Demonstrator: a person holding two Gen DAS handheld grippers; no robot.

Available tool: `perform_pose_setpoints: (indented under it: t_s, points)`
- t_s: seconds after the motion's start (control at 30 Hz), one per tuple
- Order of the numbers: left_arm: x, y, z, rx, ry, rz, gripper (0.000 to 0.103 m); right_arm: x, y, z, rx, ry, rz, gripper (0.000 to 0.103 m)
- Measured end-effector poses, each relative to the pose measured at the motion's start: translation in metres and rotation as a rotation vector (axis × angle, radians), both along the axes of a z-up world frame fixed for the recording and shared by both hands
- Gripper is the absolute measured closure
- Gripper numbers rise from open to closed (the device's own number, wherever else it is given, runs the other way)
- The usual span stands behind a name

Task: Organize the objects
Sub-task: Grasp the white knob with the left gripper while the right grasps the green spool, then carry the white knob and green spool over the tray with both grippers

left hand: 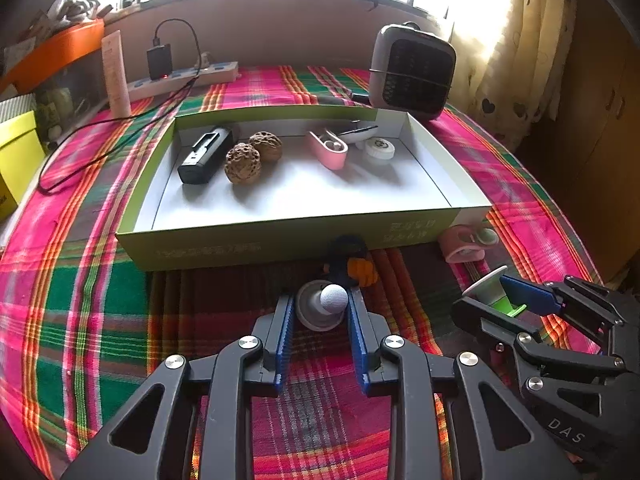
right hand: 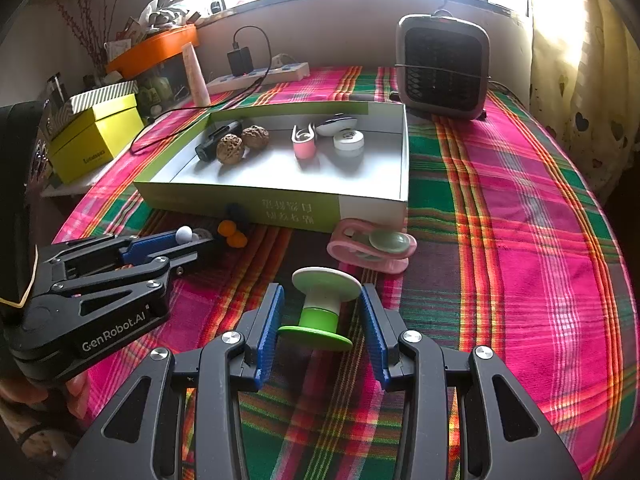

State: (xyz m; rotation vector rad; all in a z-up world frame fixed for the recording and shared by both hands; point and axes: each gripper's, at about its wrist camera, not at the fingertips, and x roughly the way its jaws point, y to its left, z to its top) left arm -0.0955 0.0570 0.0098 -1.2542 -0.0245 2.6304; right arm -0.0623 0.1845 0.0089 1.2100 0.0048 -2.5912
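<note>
My left gripper [left hand: 320, 300] is shut on a small grey knob with a white ball top [left hand: 333, 295], low over the plaid cloth in front of the green box [left hand: 240, 240]. In the right wrist view the left gripper [right hand: 192, 240] shows at the left with the white ball [right hand: 184, 235] between its tips. My right gripper [right hand: 322, 294] is shut on a green and white spool [right hand: 320, 312]; both flange rims meet the blue pads. The box holds a black device [left hand: 206, 154], two walnuts [left hand: 244, 162], a pink clip [left hand: 330, 150] and a white round case [left hand: 380, 150].
A pink clip with a pale green pad [right hand: 372, 248] lies on the cloth by the box's near right corner. A dark blue and orange toy [left hand: 352, 264] sits against the box front. Behind the box are a heater [right hand: 444, 68], a power strip [left hand: 184, 76] with cable, and a yellow box [right hand: 96, 136] at the left.
</note>
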Motion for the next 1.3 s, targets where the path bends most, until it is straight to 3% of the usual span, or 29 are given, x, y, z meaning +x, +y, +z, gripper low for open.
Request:
perform_pose_setpoints:
  t_s: [1.3]
  points:
    - [-0.003,-0.023,0.034,0.022,0.086,0.029,0.079,-0.014,-0.023,0.031,0.014,0.071,0.049,0.063]
